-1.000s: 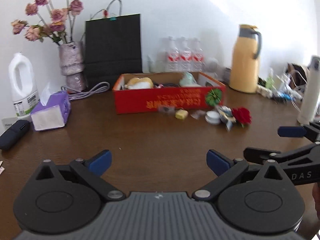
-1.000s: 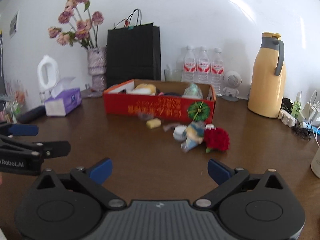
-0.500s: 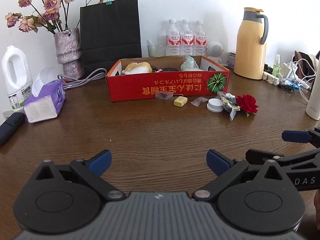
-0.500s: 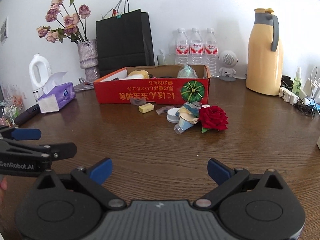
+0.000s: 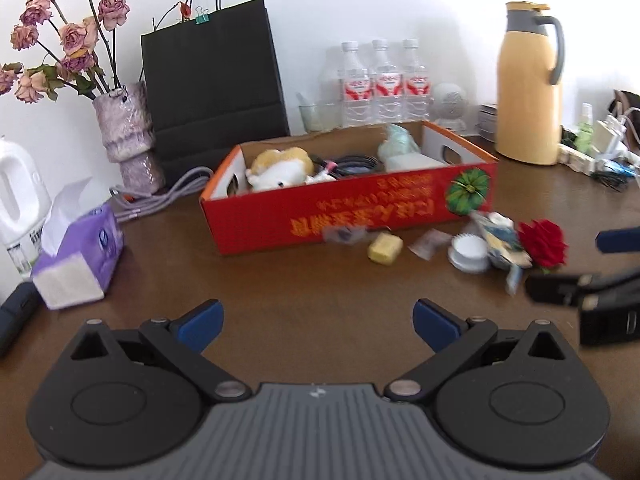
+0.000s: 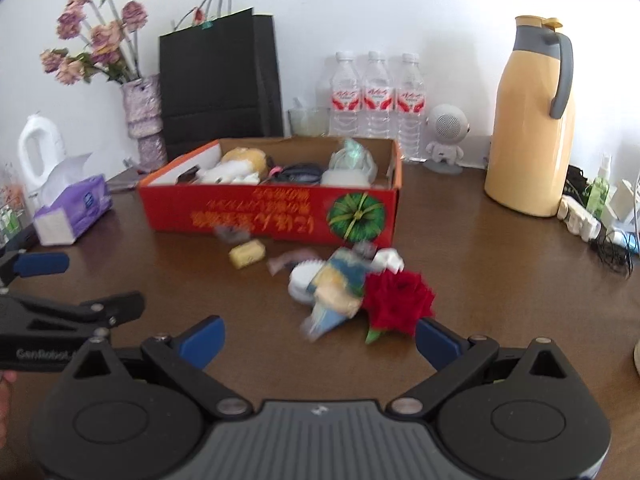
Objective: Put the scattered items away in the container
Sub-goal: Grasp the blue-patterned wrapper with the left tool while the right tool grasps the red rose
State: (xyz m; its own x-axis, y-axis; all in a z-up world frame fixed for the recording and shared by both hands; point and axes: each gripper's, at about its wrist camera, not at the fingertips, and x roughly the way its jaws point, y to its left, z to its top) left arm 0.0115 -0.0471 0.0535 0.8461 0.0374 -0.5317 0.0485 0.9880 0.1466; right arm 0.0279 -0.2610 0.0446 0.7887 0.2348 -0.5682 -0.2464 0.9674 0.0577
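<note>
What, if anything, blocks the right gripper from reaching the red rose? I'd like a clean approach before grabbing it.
Nothing visible does. The right gripper is open, with the red rose just ahead near its right finger. Only bare table lies between them. A blue-and-yellow wrapper touches the rose's left side.

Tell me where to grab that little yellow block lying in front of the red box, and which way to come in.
Grip the yellow block across its short sides, coming down from above. It lies flat and low on the table, apart from the red box and the small wrapper beside it, so open fingers should fit on both sides. The left gripper is open and looks nearer.
</note>
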